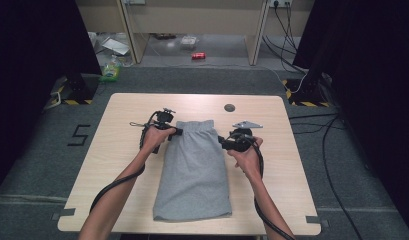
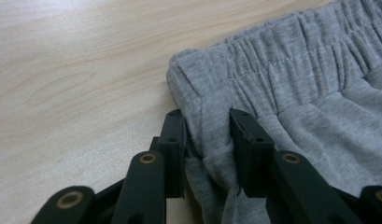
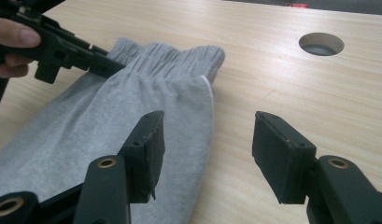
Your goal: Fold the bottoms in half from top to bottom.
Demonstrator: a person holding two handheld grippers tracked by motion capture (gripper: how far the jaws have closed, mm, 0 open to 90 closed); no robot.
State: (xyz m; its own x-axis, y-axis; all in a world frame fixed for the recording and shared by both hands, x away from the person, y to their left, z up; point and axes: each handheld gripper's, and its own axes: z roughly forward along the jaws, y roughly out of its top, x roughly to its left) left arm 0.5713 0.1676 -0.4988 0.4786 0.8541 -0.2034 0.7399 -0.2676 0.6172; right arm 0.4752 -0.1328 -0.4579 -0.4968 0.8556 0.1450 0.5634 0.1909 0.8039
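Note:
A grey folded garment (image 1: 194,170) with an elastic waistband lies lengthwise on the wooden table (image 1: 127,115), waistband at the far end. My left gripper (image 1: 178,131) is at the waistband's left corner. In the left gripper view its jaws (image 2: 207,121) pinch a bunched fold of the grey fabric (image 2: 310,93). My right gripper (image 1: 223,141) is at the garment's right edge, just below the waistband. In the right gripper view it (image 3: 207,140) stands open, one jaw over the cloth (image 3: 109,116), the other over bare wood. The left gripper (image 3: 62,51) shows there too, on the waistband.
A round cable hole (image 1: 229,107) sits in the table beyond the right gripper (image 3: 321,44). On the floor behind are a red can (image 1: 198,56), a green bottle (image 1: 111,70), cables at right and black stands at both sides.

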